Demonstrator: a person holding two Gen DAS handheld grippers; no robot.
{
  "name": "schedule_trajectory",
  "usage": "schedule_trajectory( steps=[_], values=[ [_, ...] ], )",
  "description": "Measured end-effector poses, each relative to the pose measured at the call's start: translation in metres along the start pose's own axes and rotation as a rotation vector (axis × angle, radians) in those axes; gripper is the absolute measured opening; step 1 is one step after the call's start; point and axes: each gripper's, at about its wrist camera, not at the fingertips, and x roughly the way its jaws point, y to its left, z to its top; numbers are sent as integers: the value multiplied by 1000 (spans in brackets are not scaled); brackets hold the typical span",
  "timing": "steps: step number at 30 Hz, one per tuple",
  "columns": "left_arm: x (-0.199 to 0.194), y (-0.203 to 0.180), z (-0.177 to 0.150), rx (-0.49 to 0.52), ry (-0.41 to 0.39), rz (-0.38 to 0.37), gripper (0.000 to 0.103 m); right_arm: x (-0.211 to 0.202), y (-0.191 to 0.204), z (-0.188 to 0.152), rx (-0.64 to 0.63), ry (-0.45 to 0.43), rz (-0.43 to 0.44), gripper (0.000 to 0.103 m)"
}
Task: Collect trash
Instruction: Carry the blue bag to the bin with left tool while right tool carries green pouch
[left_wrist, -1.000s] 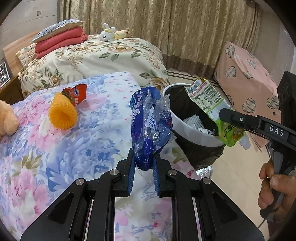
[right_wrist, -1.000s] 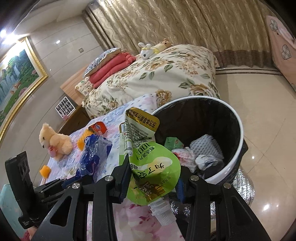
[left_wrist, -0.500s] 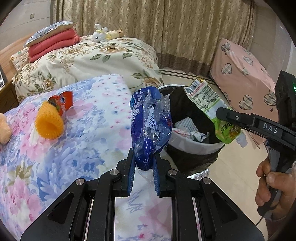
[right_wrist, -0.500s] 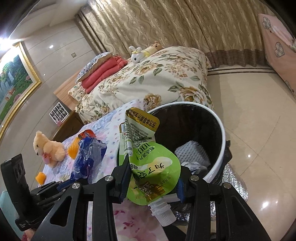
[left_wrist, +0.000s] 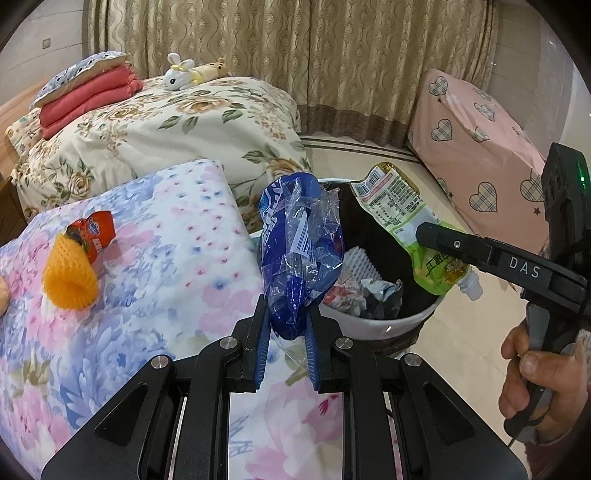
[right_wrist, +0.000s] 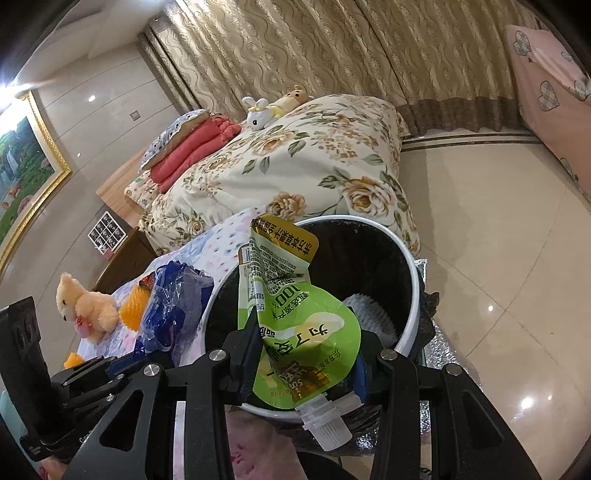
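Note:
My left gripper is shut on a crumpled blue plastic wrapper and holds it beside the rim of the trash bin. The wrapper also shows in the right wrist view. My right gripper is shut on a green spouted drink pouch, held over the open bin. In the left wrist view the pouch hangs above the bin from the right gripper's black finger. The bin, lined in black, holds several pieces of trash.
A floral bedspread carries an orange foam net and a red wrapper. A teddy bear sits further left. A bed with a floral quilt stands behind, a pink heart-patterned cover at right, tiled floor around the bin.
Both grippers have moved toward the bin with their trash. The green pouch now hangs over the bin's opening, and the blue wrapper is at its rim.

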Motion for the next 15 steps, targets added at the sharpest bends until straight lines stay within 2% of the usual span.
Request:
schedule_trajectory(
  steps=[15],
  values=[
    [13, -9, 10, 20, 19, -13, 16, 8, -8, 9, 5, 4, -17, 41]
  ],
)
